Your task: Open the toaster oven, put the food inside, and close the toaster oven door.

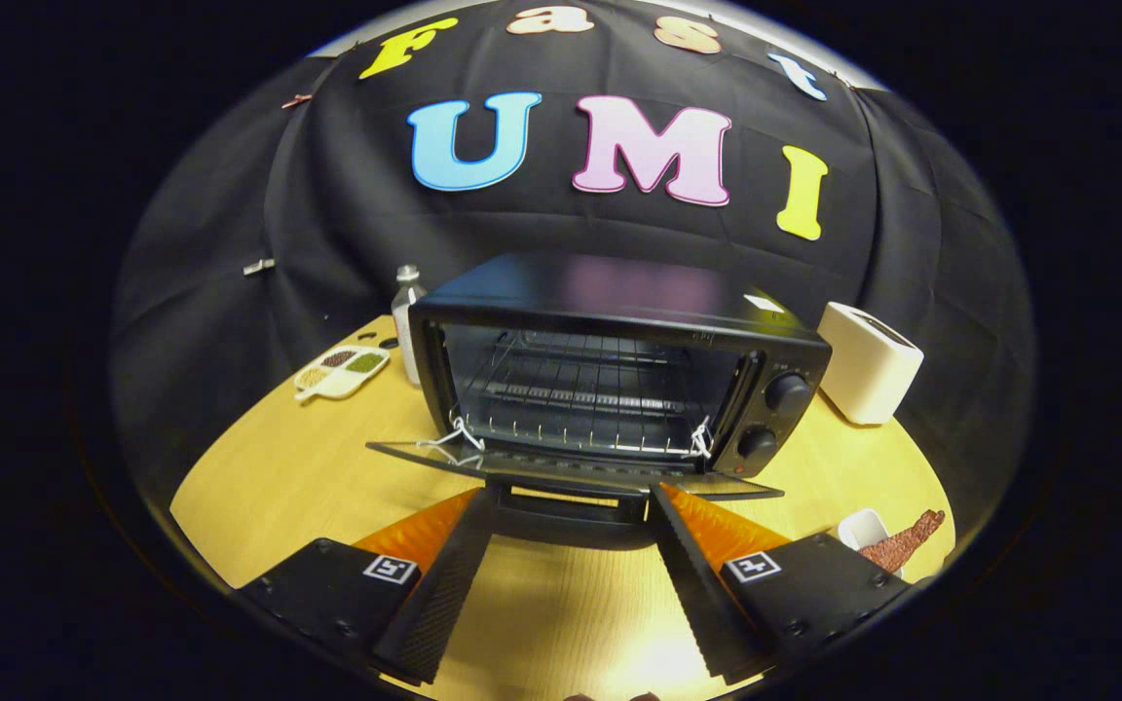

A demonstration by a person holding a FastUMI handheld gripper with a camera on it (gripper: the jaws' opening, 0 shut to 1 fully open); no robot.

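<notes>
The black toaster oven stands in the middle of the round wooden table, just ahead of my fingers. Its glass door hangs fully down, almost level, and the wire rack inside is bare. The door's handle lies between my fingertips. My gripper is open, with one finger at each end of the handle and nothing gripped. The food, a rough reddish-brown strip, rests beside a small white dish to the right of my right finger.
A white pop-up toaster sits right of the oven. Left of the oven stand a clear bottle and a white divided tray of grains. Two control knobs are on the oven's right front.
</notes>
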